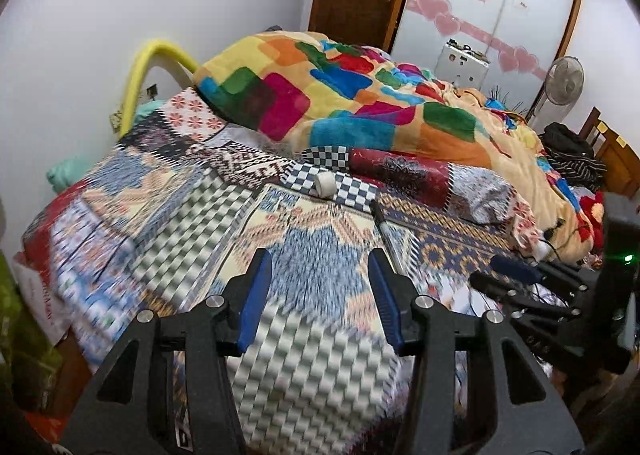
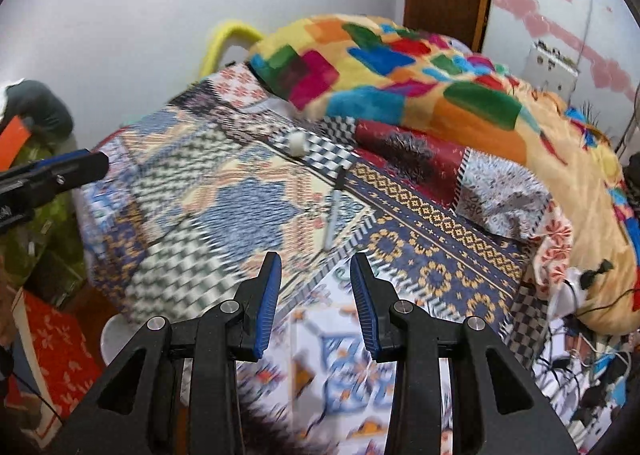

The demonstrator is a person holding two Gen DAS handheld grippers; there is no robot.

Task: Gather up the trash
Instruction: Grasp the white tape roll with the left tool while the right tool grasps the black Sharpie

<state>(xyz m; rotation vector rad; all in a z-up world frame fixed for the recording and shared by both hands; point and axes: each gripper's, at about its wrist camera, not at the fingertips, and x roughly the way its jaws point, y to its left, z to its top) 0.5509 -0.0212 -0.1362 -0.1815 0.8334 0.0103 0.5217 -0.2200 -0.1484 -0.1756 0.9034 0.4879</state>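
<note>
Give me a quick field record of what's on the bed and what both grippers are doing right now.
surface: patchwork bedsheet
item 1: small white roll, on the checkered patch
item 2: pen, lying on the sheet nearer the grippers than the roll
bedding: colourful blanket, heaped behind both items
left gripper: open, empty, above the sheet
right gripper: open, empty, pen ahead of it
contact: neither gripper touches an item
</note>
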